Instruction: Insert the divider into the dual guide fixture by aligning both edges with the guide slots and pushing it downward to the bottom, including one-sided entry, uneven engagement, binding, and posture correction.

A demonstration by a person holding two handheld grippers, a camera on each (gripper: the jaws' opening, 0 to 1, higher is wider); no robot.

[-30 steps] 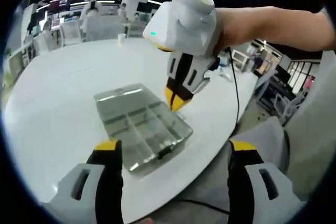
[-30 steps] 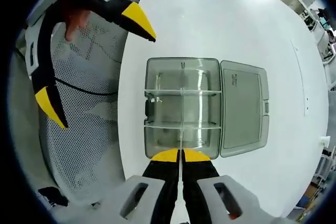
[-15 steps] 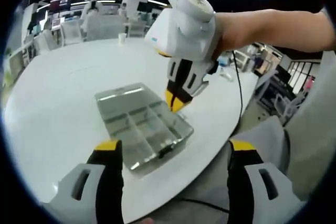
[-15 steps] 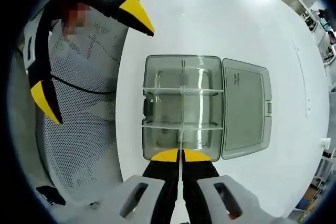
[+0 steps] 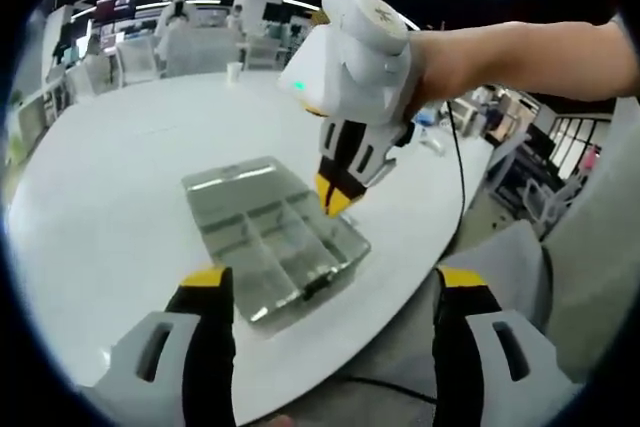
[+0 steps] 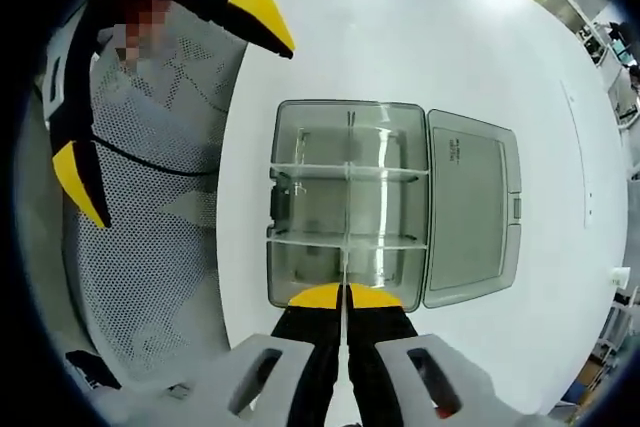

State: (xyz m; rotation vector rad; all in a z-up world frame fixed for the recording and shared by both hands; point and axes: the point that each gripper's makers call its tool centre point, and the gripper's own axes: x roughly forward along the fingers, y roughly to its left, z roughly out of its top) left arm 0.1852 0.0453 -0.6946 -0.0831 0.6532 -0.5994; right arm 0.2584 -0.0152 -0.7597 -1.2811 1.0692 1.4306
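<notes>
1. Two cross dividers [image 6: 347, 173] already sit across the clear box [image 6: 300, 202] on the white table [image 6: 420, 27]; a long centre divider [image 6: 345, 247] runs from 6 to 12 o'clock in the right gripper view.
2. Right gripper [image 6: 343, 299]: jaws pressed together on that divider's near edge, above the box's 6 o'clock wall.
3. Left gripper [image 5: 325, 282]: jaws wide apart, holding nothing, hovering off the table edge.
4. Judgement: insertion is mid-way; seating depth unclear (transparent plastic), the final push down likely remains.
5. Compartments look empty; hinged lid [image 6: 470, 212] lies open at 3 o'clock.
</notes>
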